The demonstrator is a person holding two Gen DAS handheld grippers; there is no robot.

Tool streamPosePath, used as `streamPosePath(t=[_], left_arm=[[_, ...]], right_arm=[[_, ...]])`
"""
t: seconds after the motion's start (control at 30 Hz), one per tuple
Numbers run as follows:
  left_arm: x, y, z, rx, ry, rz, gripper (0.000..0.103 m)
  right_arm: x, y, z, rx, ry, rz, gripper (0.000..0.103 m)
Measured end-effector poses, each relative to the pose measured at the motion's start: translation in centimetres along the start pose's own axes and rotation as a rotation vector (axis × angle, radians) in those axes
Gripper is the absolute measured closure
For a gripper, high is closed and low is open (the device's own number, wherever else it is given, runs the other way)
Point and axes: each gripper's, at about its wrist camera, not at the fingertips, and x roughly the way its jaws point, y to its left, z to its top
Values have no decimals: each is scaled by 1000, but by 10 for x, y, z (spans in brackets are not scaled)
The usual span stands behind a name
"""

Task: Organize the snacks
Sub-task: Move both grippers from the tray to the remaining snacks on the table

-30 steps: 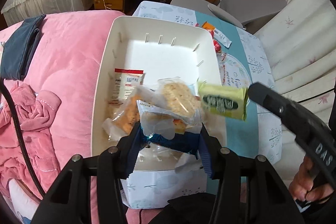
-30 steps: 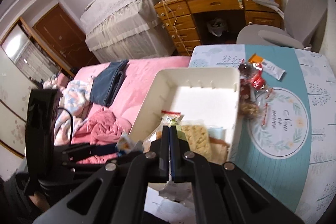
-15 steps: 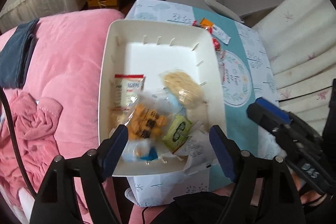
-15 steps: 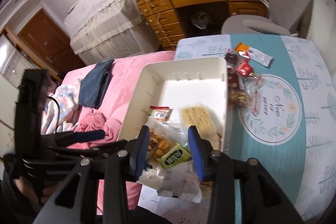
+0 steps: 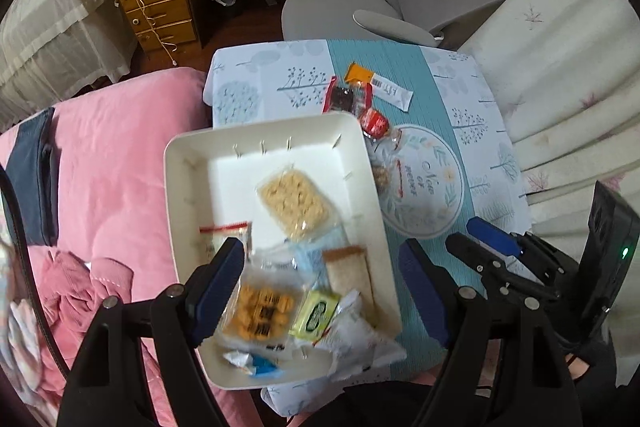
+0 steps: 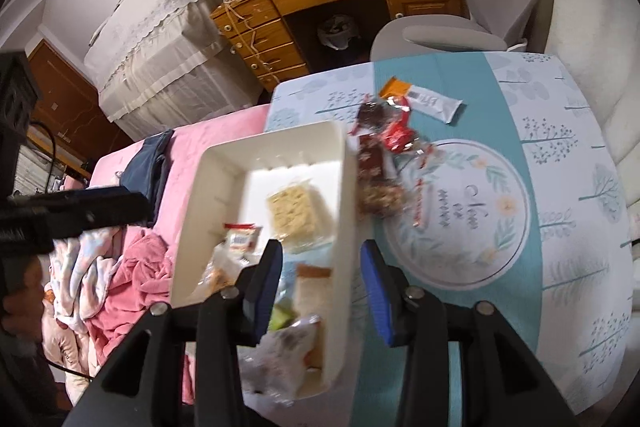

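Snacks still loose on the tablecloth (image 6: 560,187) lie ahead of both pairs of jaws, past the far right corner of the white bin (image 5: 180,163): a dark red packet (image 6: 372,115), a small red wrapped piece (image 6: 398,139), a clear packet of brown nuggets (image 6: 378,201) and an orange-and-white bar (image 6: 424,99). The right gripper (image 6: 322,267) hangs over the bin's right wall, so that cluster sits forward and slightly right of its jaws, and I judge this hand the nearer one for the next pick. The bar's long axis runs crosswise to the jaws, tilted; the nugget packet runs roughly along the bin wall, just beside it.

Right jaws have just been opening and stand partly spread with nothing between the pads. The left gripper (image 5: 320,283) also has its jaws wide apart, opened within the last moment, empty, hovering above the bin's near end.

Inside the bin, directly below the left jaws: a clear bag of orange crackers (image 5: 260,307), a green packet (image 5: 316,311), a brown wafer slab (image 5: 348,271) and crumpled clear wrappers. Ahead of the jaws lies a pale rice-cake packet (image 5: 294,203), and a red-topped sachet (image 5: 224,231) beside the left finger. The bin's far end is bare.
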Motion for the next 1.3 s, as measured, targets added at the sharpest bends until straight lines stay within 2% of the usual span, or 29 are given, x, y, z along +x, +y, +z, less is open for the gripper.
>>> streamPosePath(t=[0.33, 0.67, 0.83, 0.93, 1.07, 1.17, 1.3], left_arm=[[42, -34, 81, -14, 32, 34, 24], [128, -42, 153, -58, 93, 71, 24], [177, -41, 175, -56, 138, 105, 24], [205, -41, 185, -54, 173, 121, 24], [239, -43, 194, -36, 211, 176, 24], [257, -45, 200, -22, 231, 194, 24], [279, -50, 205, 0, 261, 233, 24]], right_arm=[[33, -56, 44, -4, -19, -9, 62], [86, -82, 70, -112, -72, -25, 62], [113, -85, 72, -211, -103, -36, 62], [128, -85, 72, -256, -103, -59, 56], [147, -88, 72, -277, -88, -65, 52], [161, -89, 71, -278, -64, -54, 45], [177, -88, 72, -273, -51, -30, 44]])
